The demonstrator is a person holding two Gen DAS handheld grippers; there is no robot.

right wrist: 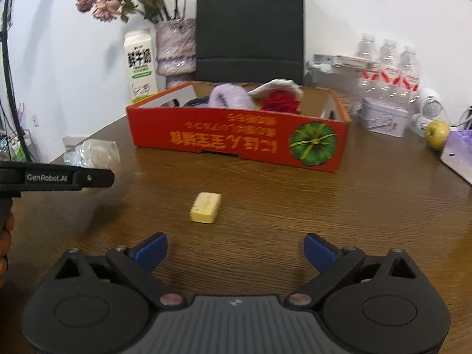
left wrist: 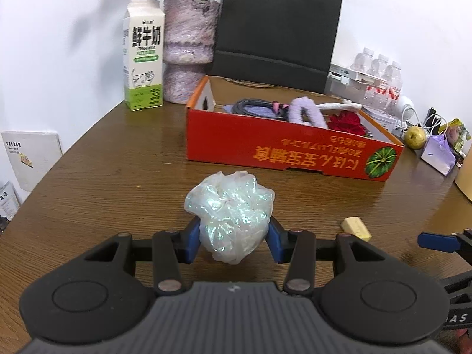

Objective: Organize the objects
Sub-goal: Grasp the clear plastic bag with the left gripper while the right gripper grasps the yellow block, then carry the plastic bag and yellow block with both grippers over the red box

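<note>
- On the brown wooden table (left wrist: 118, 159), the left gripper (left wrist: 233, 236) is clenched on a crumpled ball of iridescent clear plastic (left wrist: 230, 215); its blue pads (left wrist: 193, 240) press the ball from both sides, and the ball sits in front of the red cardboard box (left wrist: 265, 150).
- The right gripper (right wrist: 236, 250) is released, its blue fingertips (right wrist: 150, 249) spread wide with nothing between them, hovering above the table just short of a small pale yellow block (right wrist: 206, 203).
- The block lies on bare wood between the right gripper and the box, apart from both.
- The box's front wall bears an upside-down line of large orange East Asian characters, with smaller lines that are too blurred to read, beside a picture of a green pumpkin (right wrist: 313, 143).
- Inside the box lie a coiled black cable (left wrist: 256, 109), a fluffy lilac item (left wrist: 306, 112), a white cloth piece (right wrist: 278, 86) and a red rose (left wrist: 346, 122).
- Behind the box stands a milk carton (left wrist: 143, 56) printed with "鲜牛奶" and small Latin text that seems to say "FRESH MILK"; a line drawing of a cow sits lower down above a green base.
- Beside the carton is a mottled pink vase (left wrist: 188, 50) with dried flowers, then a black paper bag (left wrist: 277, 29).
- In the right wrist view, the side of the left gripper reads "GenRobot.AI" (right wrist: 47, 177).
- To the right stand shrink-wrapped water bottles (right wrist: 389, 67) with red labels, a grey tin (right wrist: 383, 116), a yellow-green apple (right wrist: 437, 134) and a lilac packet (left wrist: 439, 153).
</note>
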